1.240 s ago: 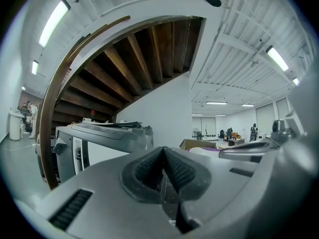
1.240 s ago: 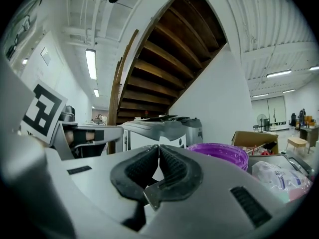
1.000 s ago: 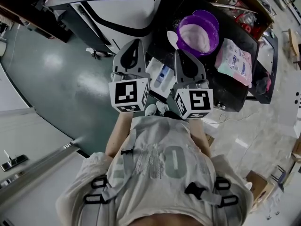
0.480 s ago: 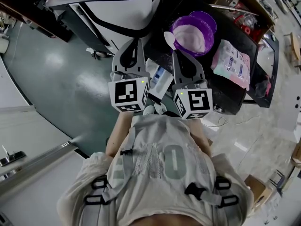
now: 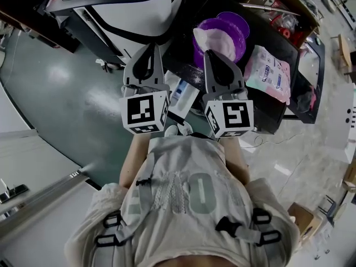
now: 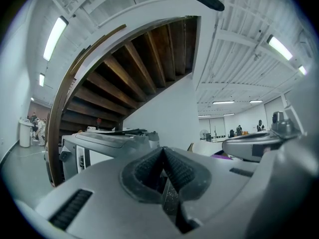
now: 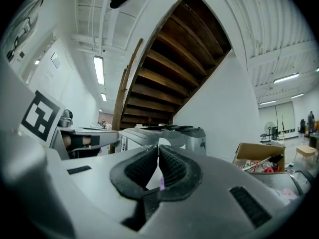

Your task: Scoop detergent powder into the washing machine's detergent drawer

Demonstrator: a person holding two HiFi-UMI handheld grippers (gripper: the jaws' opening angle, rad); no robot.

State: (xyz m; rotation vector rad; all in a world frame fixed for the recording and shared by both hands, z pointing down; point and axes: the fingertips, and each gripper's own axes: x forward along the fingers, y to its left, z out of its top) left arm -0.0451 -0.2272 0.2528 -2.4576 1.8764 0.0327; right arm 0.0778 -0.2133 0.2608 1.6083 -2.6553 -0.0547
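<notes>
A purple bowl (image 5: pixel 222 35) of white detergent powder stands on a dark table just beyond my right gripper (image 5: pixel 213 53). The white washing machine (image 5: pixel 122 4) is at the upper left, ahead of my left gripper (image 5: pixel 149 48). Its pulled-out detergent drawer (image 5: pixel 181 93), white with blue, shows between the two grippers. Both grippers are held level in the air, jaws shut with nothing between them. In the left gripper view the left gripper (image 6: pixel 163 151) faces the machine (image 6: pixel 109 141). In the right gripper view the right gripper (image 7: pixel 158 148) shows a purple sliver behind its pads. No scoop is visible.
A detergent bag (image 5: pixel 270 74) lies on the dark table (image 5: pixel 267 113) to the right of the bowl. An open cardboard box (image 5: pixel 278 4) with clutter stands behind it and shows as the box (image 7: pixel 259 163) in the right gripper view. Green floor (image 5: pixel 61 88) spreads to the left.
Both grippers stay shut. The left one has drifted left, and the bowl now sits closer to the right gripper's tip. The white spoon seen left of the bowl no longer shows.
</notes>
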